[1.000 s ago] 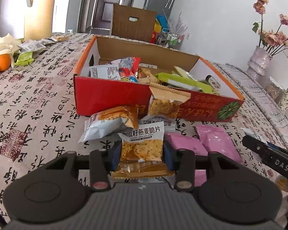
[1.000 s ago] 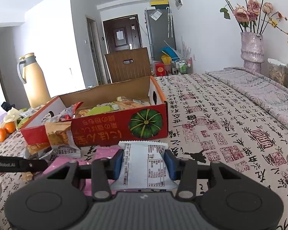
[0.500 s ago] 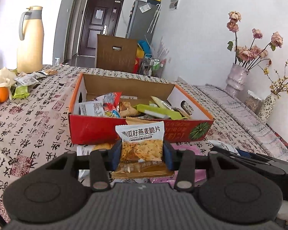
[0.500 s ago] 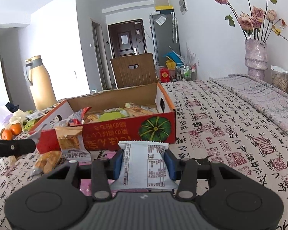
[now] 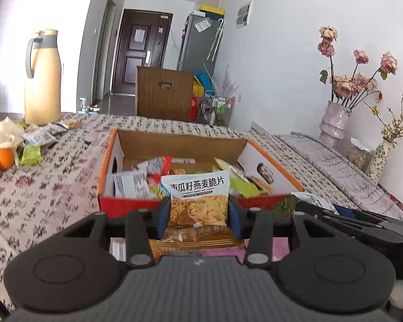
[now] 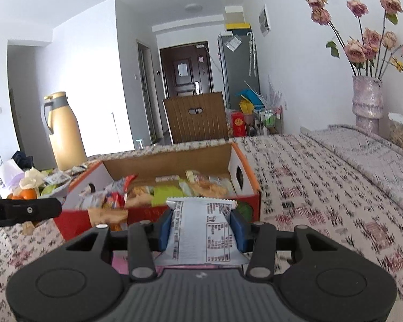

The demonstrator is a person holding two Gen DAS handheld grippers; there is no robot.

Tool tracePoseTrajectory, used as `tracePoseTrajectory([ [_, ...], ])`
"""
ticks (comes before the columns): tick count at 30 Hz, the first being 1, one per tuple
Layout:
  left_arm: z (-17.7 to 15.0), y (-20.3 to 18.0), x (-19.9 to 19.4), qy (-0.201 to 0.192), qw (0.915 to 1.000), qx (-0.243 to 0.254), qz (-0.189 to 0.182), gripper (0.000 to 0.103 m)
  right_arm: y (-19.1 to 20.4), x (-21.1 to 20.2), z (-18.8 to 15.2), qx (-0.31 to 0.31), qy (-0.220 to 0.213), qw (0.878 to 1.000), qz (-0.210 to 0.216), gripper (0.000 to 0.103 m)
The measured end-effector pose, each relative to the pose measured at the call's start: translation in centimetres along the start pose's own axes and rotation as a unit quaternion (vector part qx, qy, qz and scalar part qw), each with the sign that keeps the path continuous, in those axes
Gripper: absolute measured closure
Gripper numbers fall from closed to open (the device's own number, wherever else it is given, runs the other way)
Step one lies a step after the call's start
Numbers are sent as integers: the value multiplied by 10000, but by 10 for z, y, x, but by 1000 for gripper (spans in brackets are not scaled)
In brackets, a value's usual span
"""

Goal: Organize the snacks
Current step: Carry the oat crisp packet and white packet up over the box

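- Clamped between the blue pads of my left gripper (image 5: pixel 198 214) is a white-topped crisp packet with orange-brown crisps printed on it (image 5: pixel 198 201); the jaws are closed on its sides, and it stands upright, raised in front of the box.
- Closed the same way, my right gripper (image 6: pixel 200 228) pinches a pale grey foil snack packet with a printed nutrition panel (image 6: pixel 204 230), also upright and clear of the tablecloth.
- Just beyond both packets sits the red and orange open-topped cardboard box (image 5: pixel 108 161), already partly filled with mixed wrappers; in the right wrist view its near wall (image 6: pixel 147 212) is straight ahead.
- The right gripper's black body shows at the lower right of the left wrist view, so my two hands ride close side by side.
- Further out lie the tablecloth printed with characters (image 5: pixel 40 187), a cream thermos jug (image 5: pixel 43 77), oranges (image 5: pixel 2 158) and a pink vase of dried roses (image 5: pixel 335 118).
- To do this step well, I judge both packets should clear the near wall before I release, with the hands kept apart so the grippers do not knock together, and each packet dropped into a gap rather than onto the rim.
- Compared with a second ago, both views sit higher and more level: the loose packets on the cloth in front of the box have dropped out of the left view, more of the room shows, and both grips are unchanged.
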State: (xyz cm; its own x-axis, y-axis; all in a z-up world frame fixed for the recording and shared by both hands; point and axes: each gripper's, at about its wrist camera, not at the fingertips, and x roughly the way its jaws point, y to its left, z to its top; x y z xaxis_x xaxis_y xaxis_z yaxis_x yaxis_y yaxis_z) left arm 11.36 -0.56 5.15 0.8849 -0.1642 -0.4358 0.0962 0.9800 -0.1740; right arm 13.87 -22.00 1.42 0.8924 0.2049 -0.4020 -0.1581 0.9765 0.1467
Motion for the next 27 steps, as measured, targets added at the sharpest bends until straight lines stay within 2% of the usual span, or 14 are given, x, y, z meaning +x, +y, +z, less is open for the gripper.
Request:
tracePoseTrajectory([
  [14,46,0,30,-343,9988,309,177,58,19,49,50,-352,-314,9988,139,59],
  [27,73,9,72,-397,9986,157,308,58,30,96,77,-321,-393,9983,298,58],
])
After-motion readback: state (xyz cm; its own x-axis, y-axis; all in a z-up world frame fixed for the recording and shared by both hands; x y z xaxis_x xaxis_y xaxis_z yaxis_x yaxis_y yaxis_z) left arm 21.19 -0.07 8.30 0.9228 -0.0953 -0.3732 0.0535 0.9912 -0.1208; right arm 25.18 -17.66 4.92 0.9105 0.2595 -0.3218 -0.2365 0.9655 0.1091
